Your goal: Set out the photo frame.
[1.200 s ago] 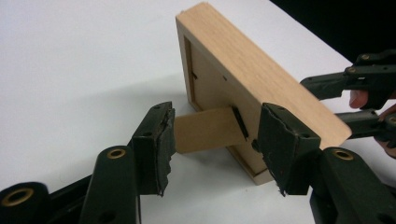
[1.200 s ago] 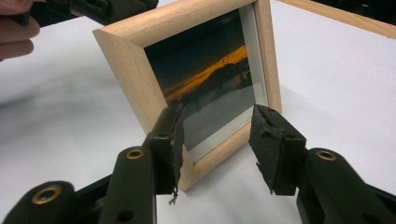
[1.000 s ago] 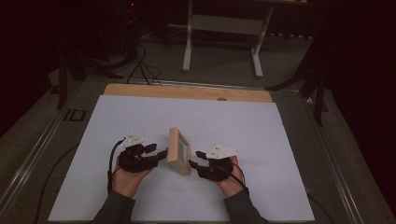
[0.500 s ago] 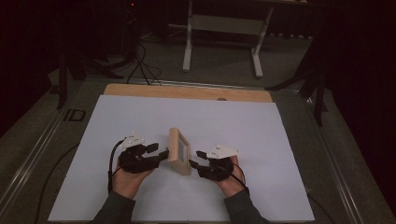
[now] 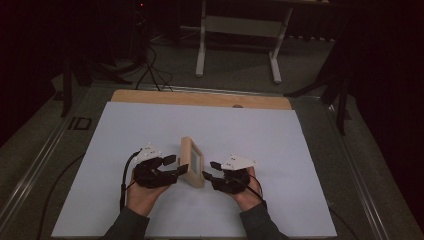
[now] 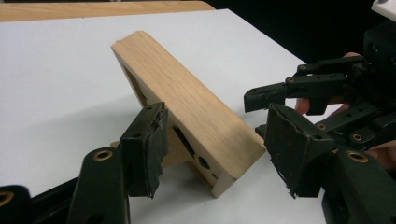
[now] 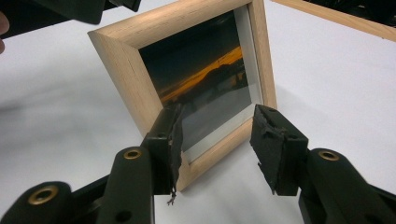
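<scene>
In the lower middle of the high view, on a smooth white sheet (image 5: 150, 125) that covers most of a pale wooden tabletop (image 5: 200, 98), a small picture frame (image 5: 191, 161) stands upright, just between the two grippers. Its moulding is light, straight-grained wood with squared corners and softly rounded edges. In the right gripper view the front of the frame (image 7: 196, 70) fills the upper centre: glossy glazing over a dark photograph crossed by an orange streak, with a thin white inner border. In the left gripper view the back and top edge (image 6: 196, 112) run diagonally through the centre, showing plain sanded wood and a small round hole low on the back.

The left gripper (image 5: 172, 166), matte black with ragged, worn foam pads, has just been opening its jaws; they stand apart on either side of the frame's near end, neither pad pressing on the wood. The right gripper (image 5: 210, 171), of the same black jointed build with a grey three-cornered plate on top, holds its jaws parted before the frame's lower front corner, gripping nothing.
</scene>
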Action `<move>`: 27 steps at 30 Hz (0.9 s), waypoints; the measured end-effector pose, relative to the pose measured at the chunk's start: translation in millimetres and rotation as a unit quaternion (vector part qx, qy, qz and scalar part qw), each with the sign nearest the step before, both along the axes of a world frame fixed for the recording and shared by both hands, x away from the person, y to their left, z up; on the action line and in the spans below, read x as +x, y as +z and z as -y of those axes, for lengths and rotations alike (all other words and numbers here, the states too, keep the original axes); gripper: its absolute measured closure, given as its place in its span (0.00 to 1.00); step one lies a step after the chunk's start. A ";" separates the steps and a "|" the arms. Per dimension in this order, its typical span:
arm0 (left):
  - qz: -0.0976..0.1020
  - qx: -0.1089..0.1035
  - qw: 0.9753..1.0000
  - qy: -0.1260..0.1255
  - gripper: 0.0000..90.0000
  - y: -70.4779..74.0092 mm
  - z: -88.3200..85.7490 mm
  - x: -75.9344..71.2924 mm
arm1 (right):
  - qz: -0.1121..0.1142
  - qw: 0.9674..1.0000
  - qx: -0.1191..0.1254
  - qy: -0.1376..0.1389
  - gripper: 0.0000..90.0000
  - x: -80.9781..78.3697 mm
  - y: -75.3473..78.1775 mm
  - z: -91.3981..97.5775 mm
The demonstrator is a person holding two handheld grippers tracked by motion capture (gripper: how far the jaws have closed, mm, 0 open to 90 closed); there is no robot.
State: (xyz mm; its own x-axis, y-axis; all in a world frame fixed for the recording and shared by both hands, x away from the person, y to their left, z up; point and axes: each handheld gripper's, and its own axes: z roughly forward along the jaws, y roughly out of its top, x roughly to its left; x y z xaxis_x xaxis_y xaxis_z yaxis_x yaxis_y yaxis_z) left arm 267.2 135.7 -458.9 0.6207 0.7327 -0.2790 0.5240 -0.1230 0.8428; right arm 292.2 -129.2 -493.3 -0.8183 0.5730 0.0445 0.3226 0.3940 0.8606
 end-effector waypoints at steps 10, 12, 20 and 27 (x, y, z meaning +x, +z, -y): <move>-0.001 0.017 1.000 -0.002 0.41 -4.2 13.0 -0.6 | 0.001 1.000 -0.001 0.001 0.59 0.2 -0.2 -0.2; 0.001 0.019 1.000 0.003 0.40 -5.2 14.3 -0.6 | 0.000 1.000 -0.001 0.001 0.59 0.2 -0.4 -0.4; -0.004 0.028 0.999 0.016 0.40 -10.0 17.7 2.4 | -0.001 1.000 -0.003 0.002 0.59 0.2 -1.1 -1.9; -0.012 0.025 0.999 0.018 0.40 -14.2 21.4 4.9 | -0.002 1.000 -0.003 0.002 0.58 0.3 -1.3 -2.1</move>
